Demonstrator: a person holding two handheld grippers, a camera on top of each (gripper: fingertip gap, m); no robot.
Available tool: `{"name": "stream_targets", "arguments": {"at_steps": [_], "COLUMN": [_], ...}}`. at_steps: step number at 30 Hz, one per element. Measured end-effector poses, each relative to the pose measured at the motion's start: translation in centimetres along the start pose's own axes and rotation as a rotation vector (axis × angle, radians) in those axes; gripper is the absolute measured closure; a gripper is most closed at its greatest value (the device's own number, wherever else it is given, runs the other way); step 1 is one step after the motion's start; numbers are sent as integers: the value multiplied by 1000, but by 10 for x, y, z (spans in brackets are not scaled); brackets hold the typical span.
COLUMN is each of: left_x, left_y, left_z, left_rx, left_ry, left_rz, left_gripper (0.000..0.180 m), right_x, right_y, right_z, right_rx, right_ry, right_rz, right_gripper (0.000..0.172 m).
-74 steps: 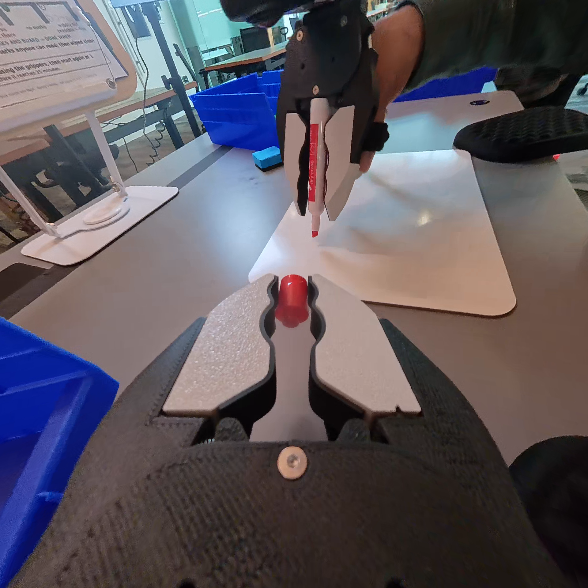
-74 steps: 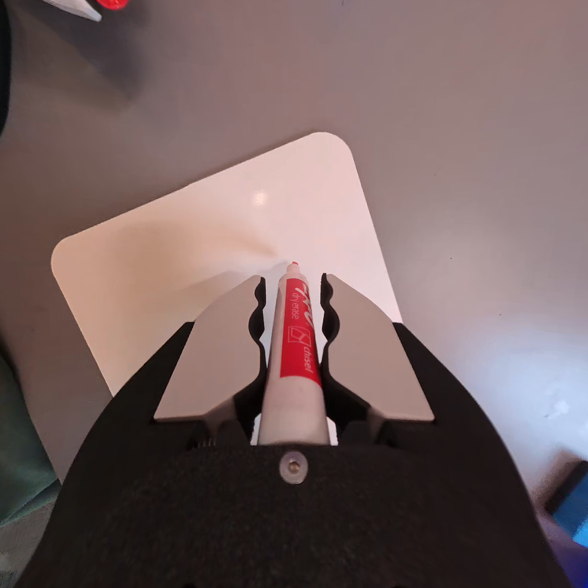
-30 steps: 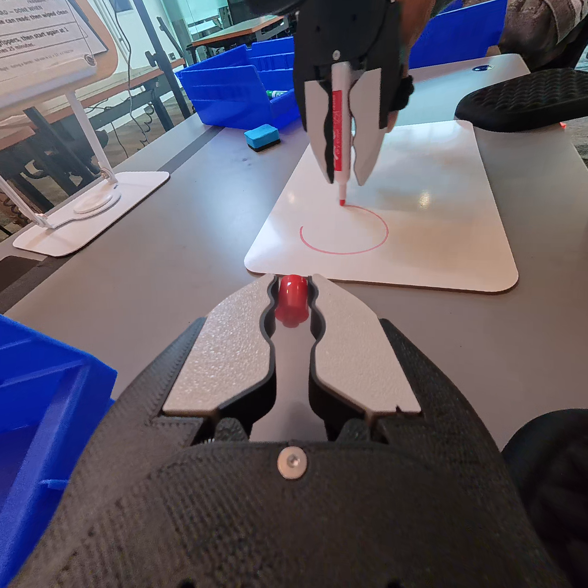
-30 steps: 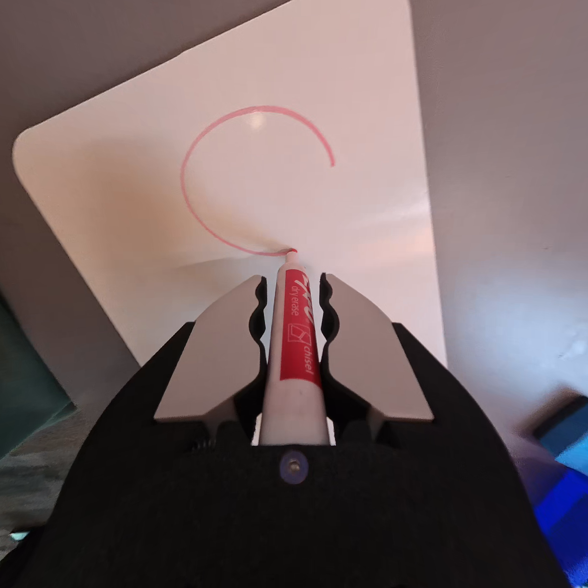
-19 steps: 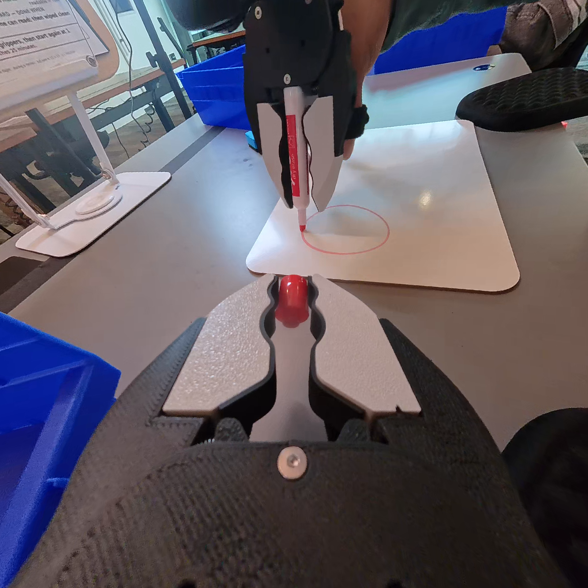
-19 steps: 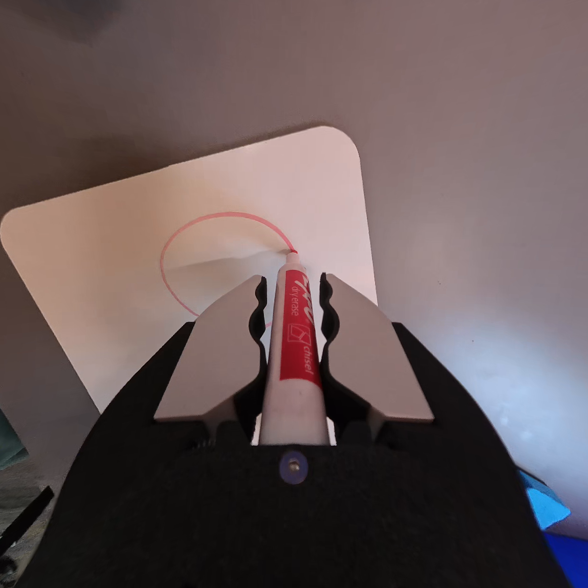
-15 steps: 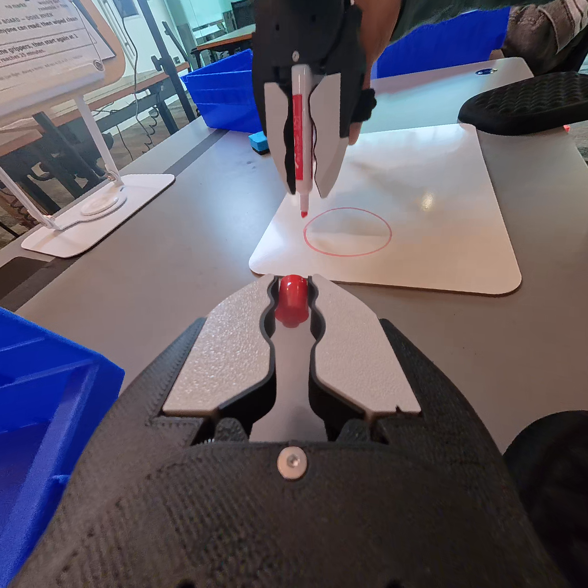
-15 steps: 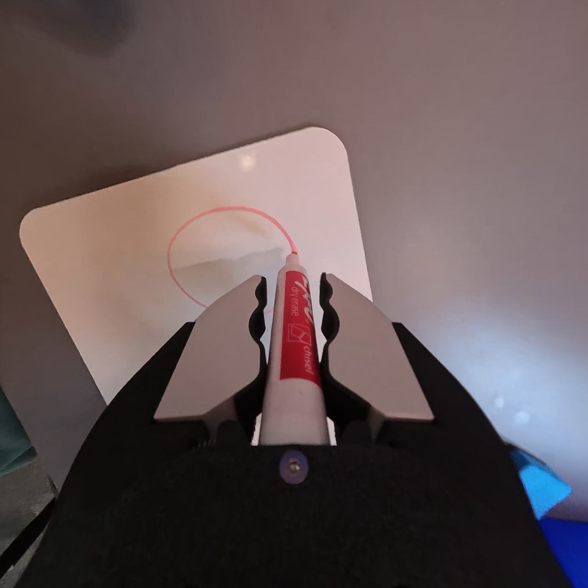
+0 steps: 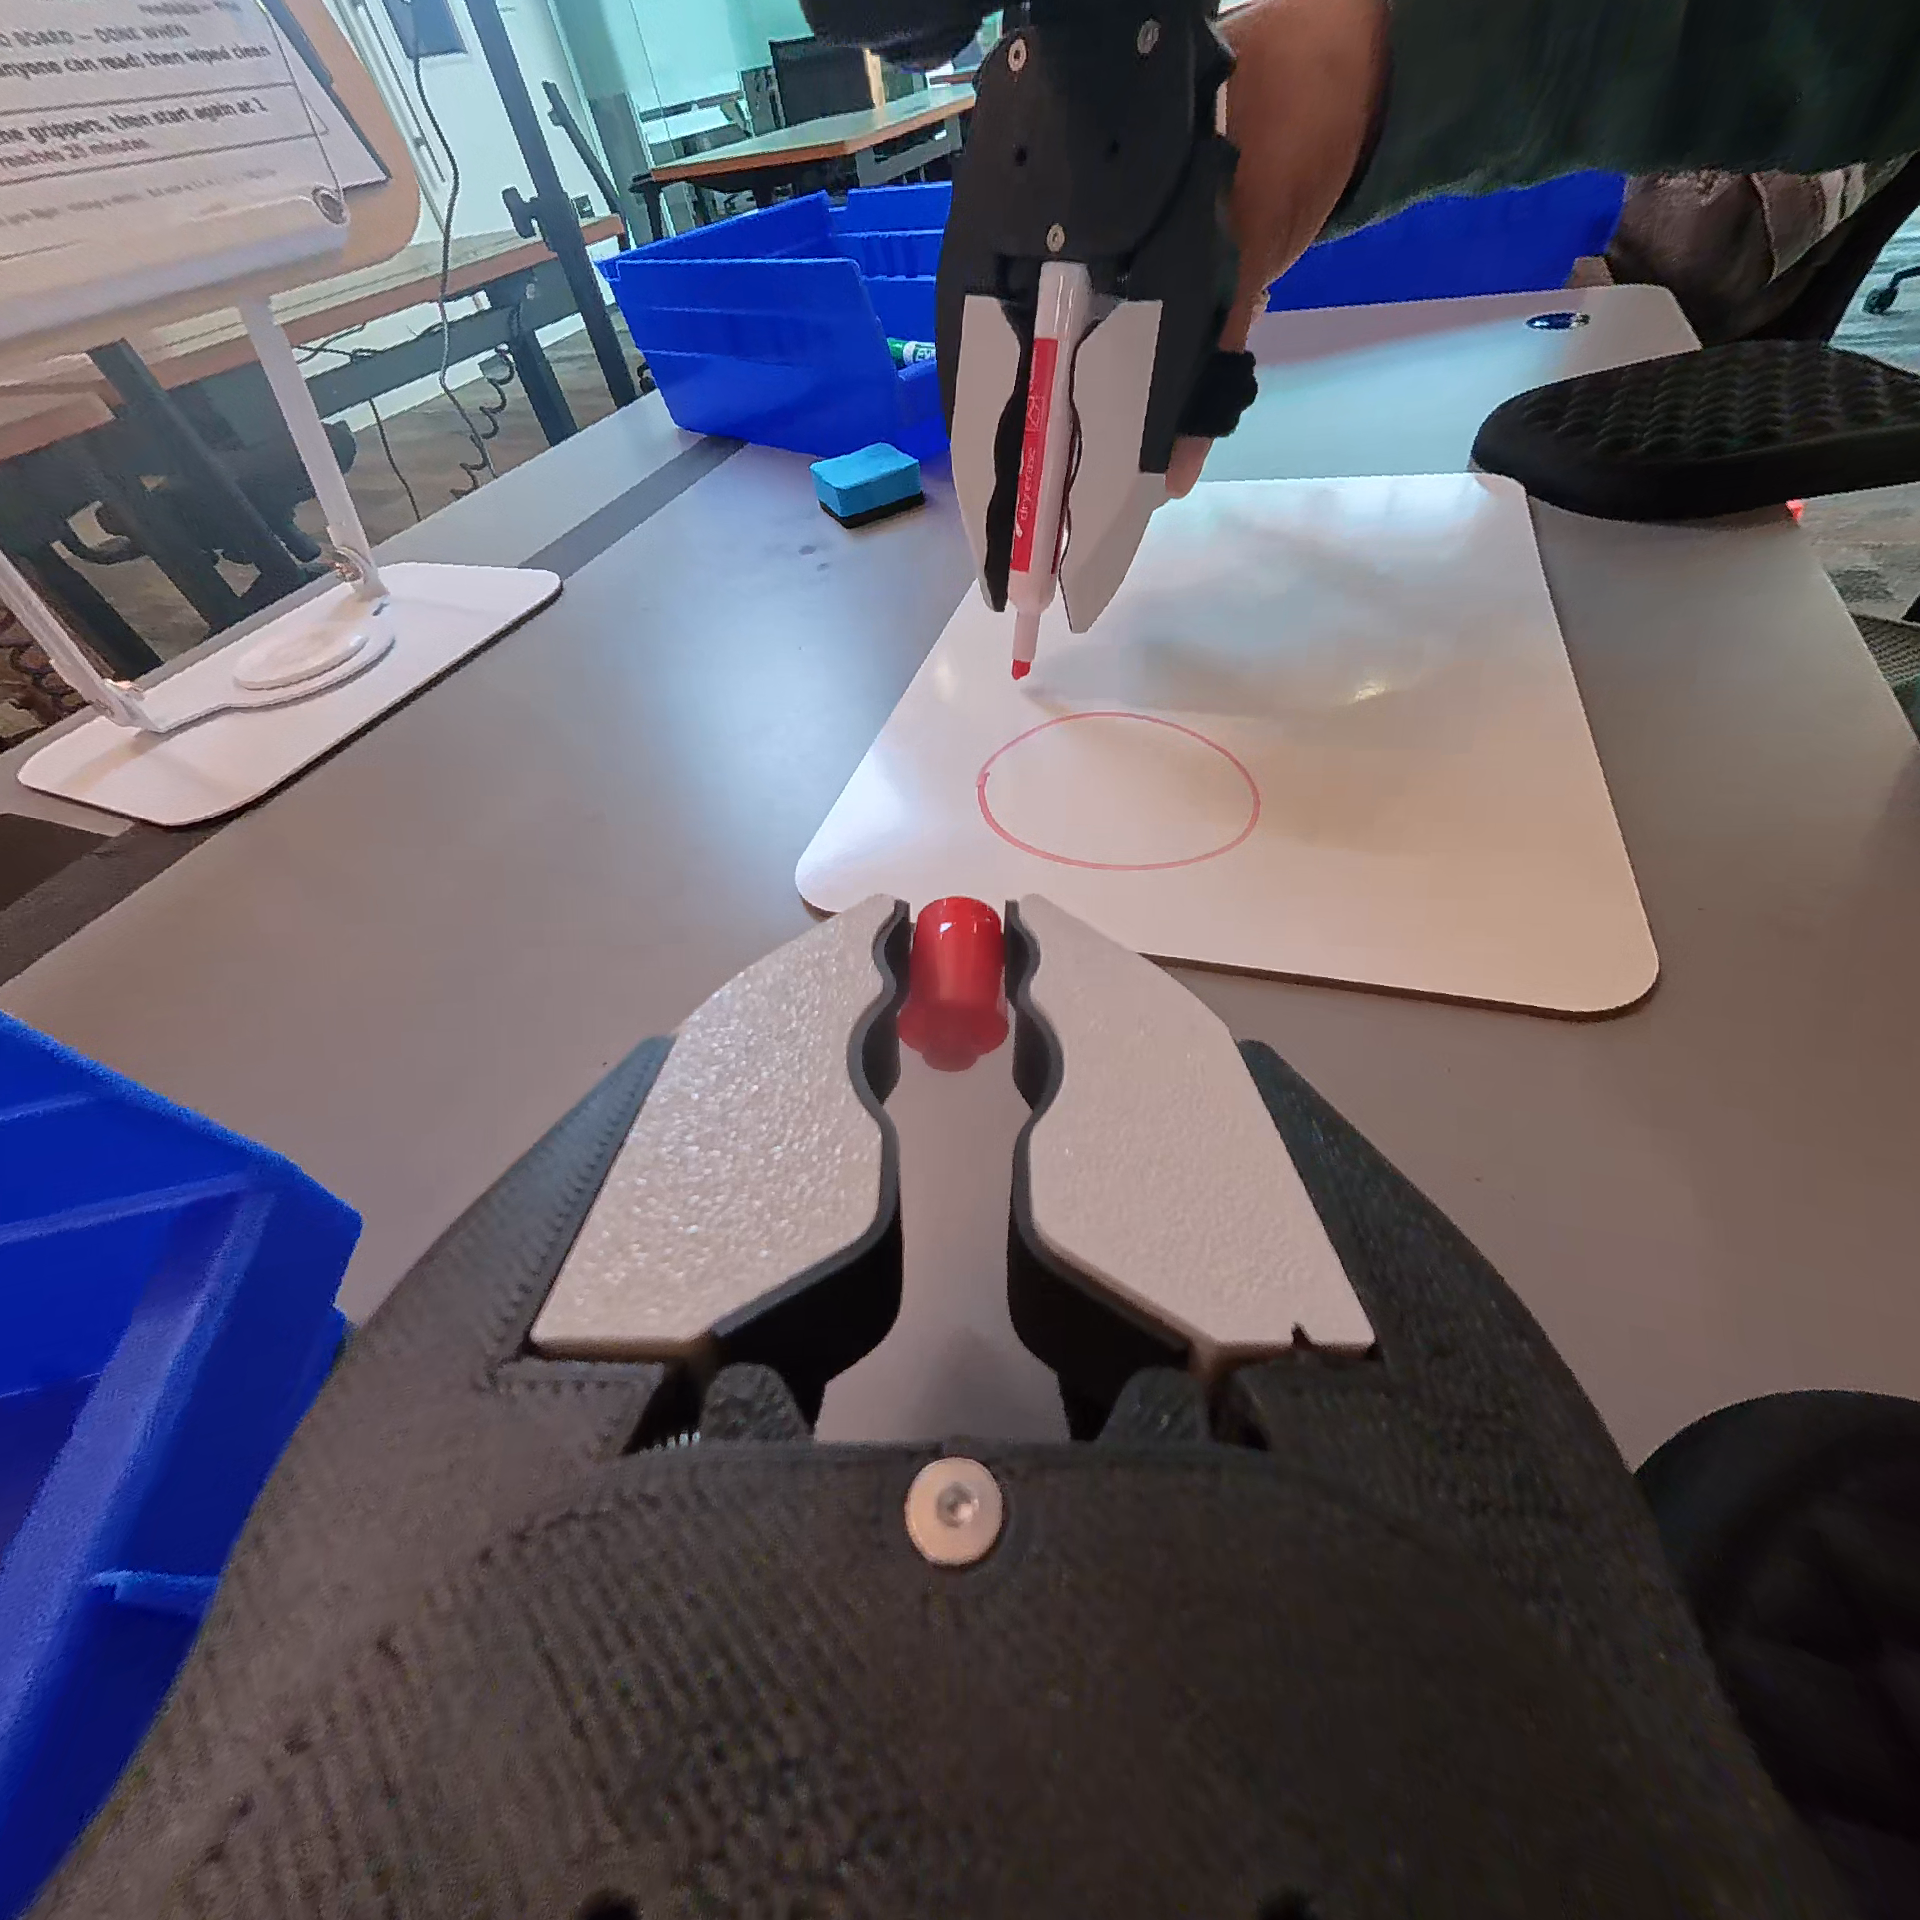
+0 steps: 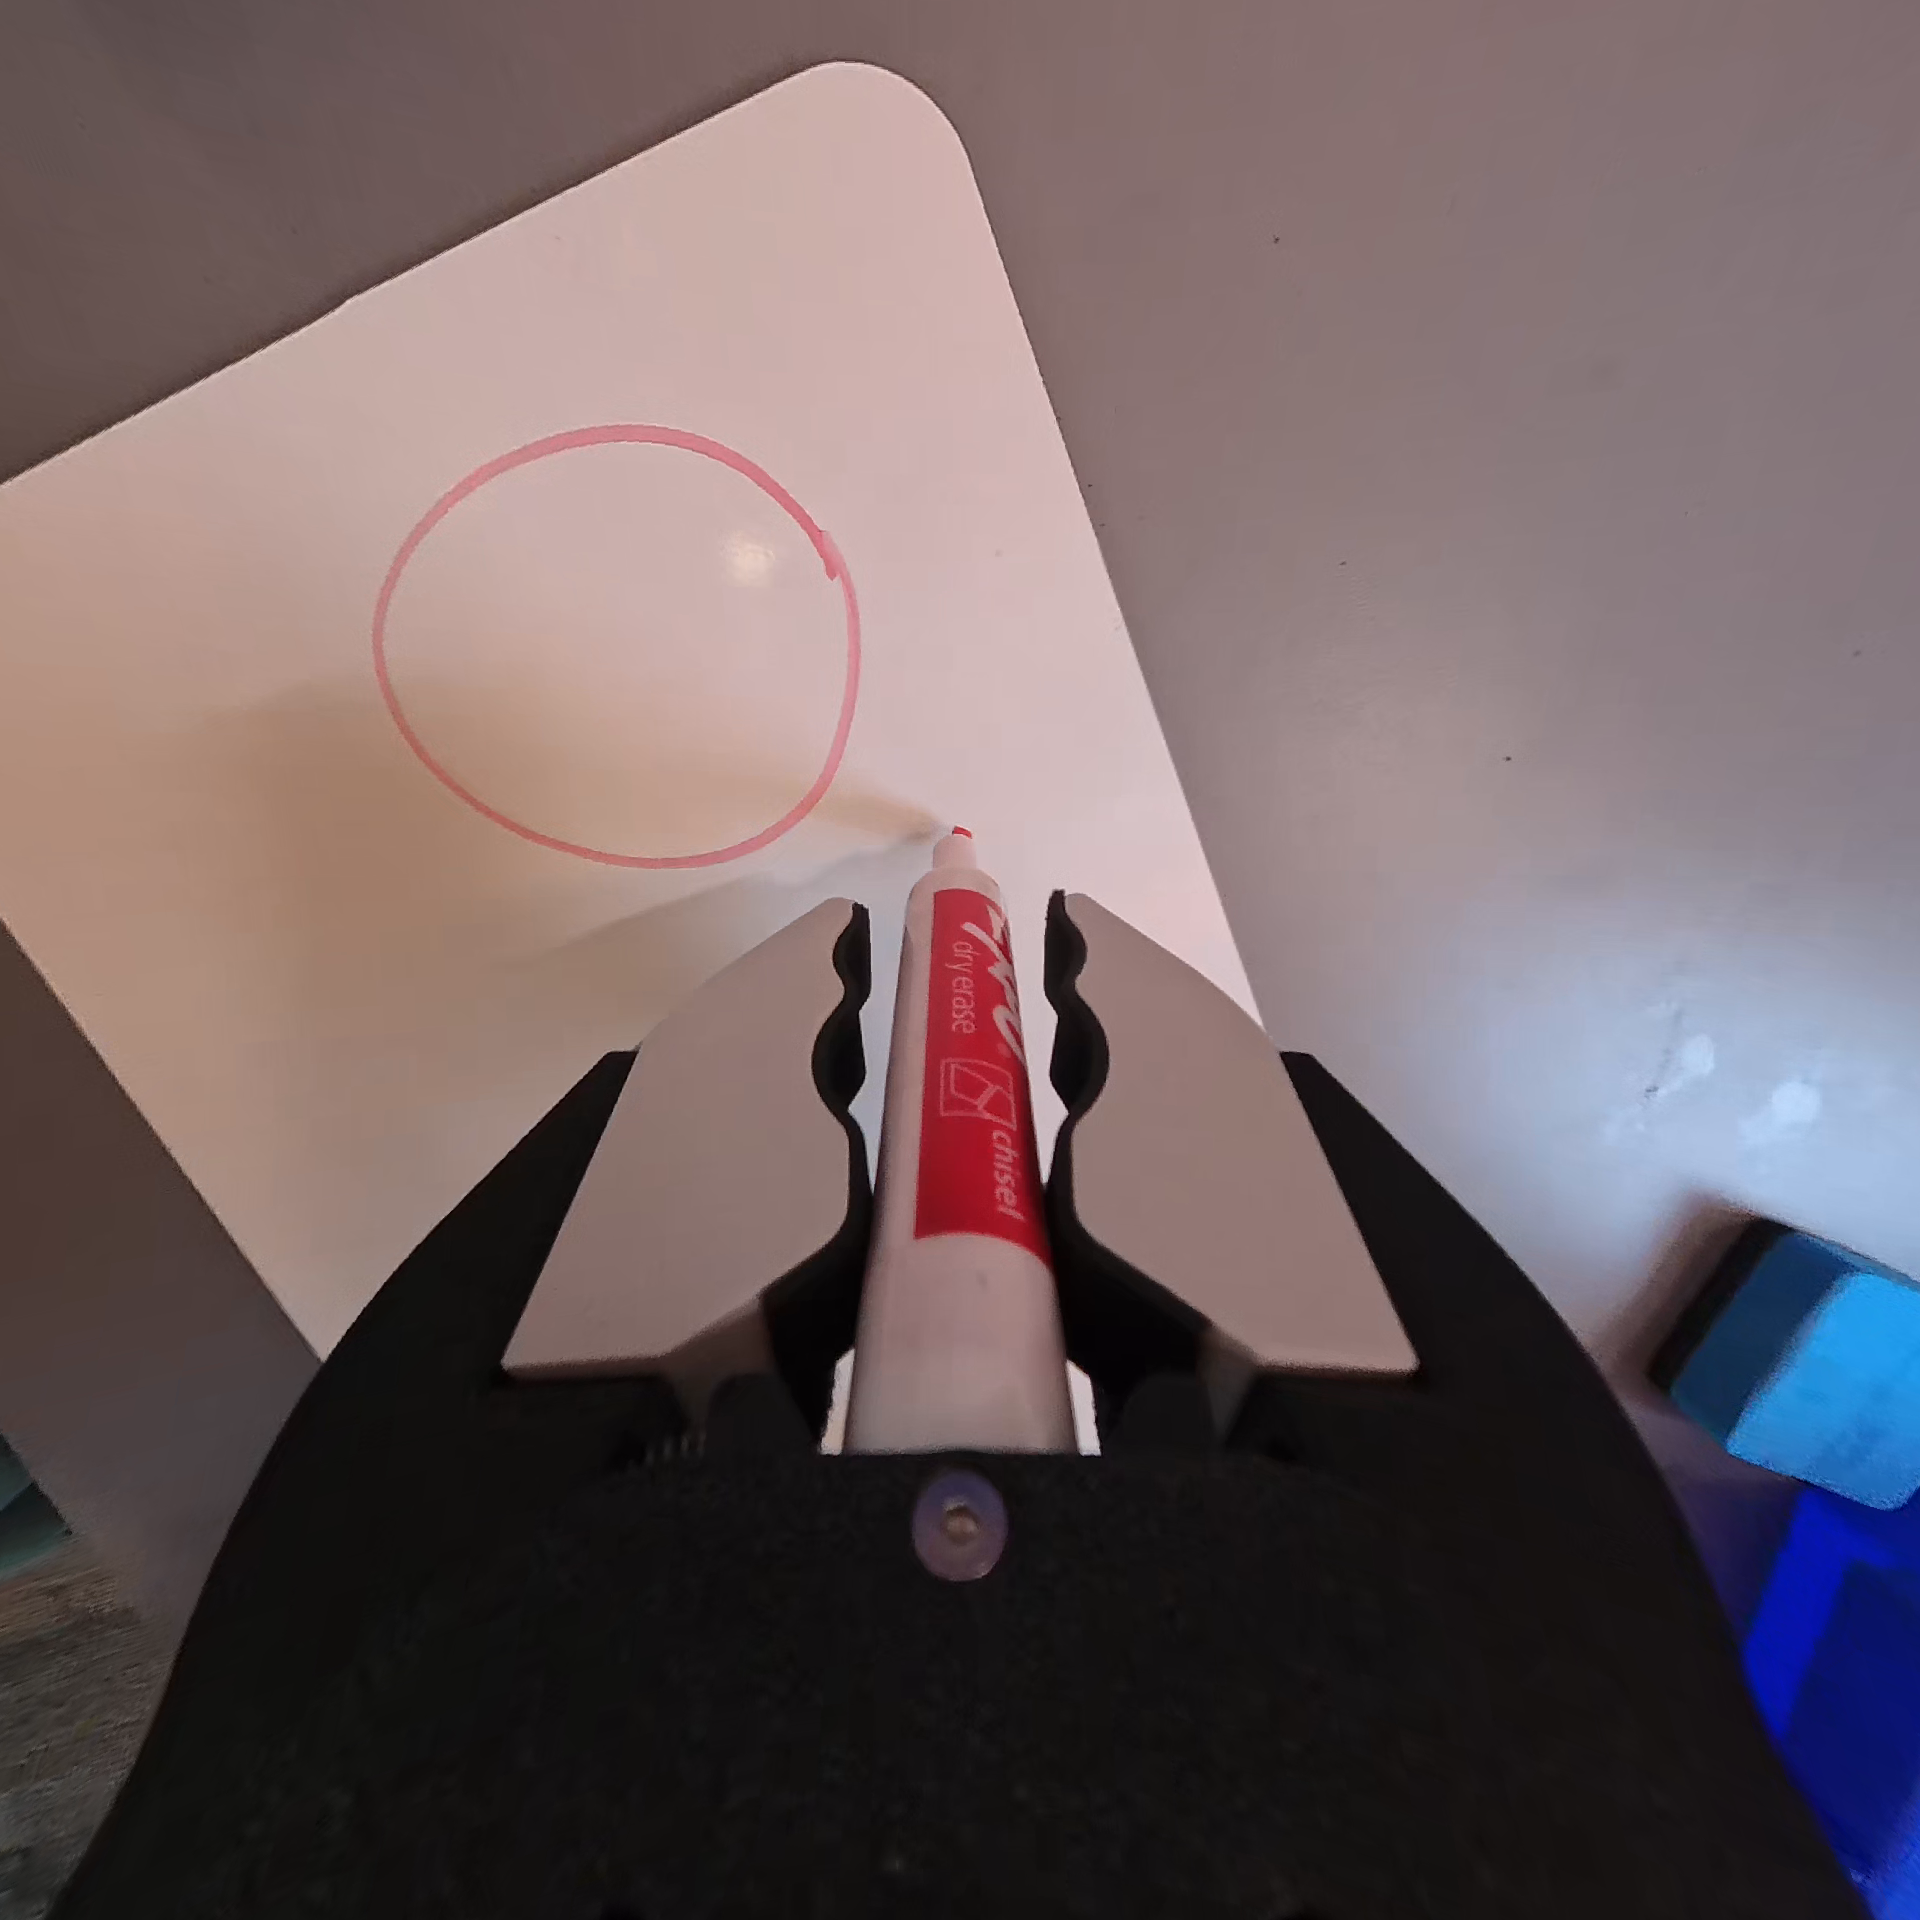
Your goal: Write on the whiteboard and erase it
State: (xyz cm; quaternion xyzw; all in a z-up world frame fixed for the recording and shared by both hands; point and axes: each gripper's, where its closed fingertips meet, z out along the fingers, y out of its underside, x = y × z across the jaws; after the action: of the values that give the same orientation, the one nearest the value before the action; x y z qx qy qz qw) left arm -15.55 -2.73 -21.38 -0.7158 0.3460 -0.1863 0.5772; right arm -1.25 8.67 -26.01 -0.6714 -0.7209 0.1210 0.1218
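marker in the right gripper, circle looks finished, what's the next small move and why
Probably bring the marker toward the red cap held in the left gripper and recap it. The red circle on the whiteboard is closed, the tip hangs clear of it, and erasing comes next.

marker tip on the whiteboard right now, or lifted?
Apart. In the left wrist view the marker tip hangs above the whiteboard, clear of the finished circle, with its shadow offset on the board.

White board [image 9: 1351, 644] bears a red circle [image 9: 1118, 790] — cap [image 9: 952, 977] red, eraser [image 9: 868, 480] blue-and-black, bin [image 9: 769, 312] blue.
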Motion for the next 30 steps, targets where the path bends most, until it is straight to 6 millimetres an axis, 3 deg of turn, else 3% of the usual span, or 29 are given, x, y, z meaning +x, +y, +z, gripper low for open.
{"name": "stream_targets", "arguments": {"at_steps": [6, 14, 18, 23, 30], "left_x": [0, 1, 3, 4, 2], "left_y": [1, 3, 4, 6, 7], "left_z": [0, 1, 3, 4, 4], "left_rx": [-7, -14, -18, -26, -29], "left_ry": [1, 9, 13, 12, 12], "left_rz": [2, -2, -5, -5, -15], "left_gripper": [163, 163, 163, 163, 163], "right_x": [-6, -58, -69, -59, -7], "right_y": [8, 29, 32, 26, 8], "right_z": [1, -6, -7, -8, -9], "right_rx": [-29, -42, -32, 6, 77], "right_ry": [-22, -99, -93, -84, 10], "right_rz": [-4, -17, -22, -5, 35], "right_gripper": [138, 138, 138, 138, 138]}}
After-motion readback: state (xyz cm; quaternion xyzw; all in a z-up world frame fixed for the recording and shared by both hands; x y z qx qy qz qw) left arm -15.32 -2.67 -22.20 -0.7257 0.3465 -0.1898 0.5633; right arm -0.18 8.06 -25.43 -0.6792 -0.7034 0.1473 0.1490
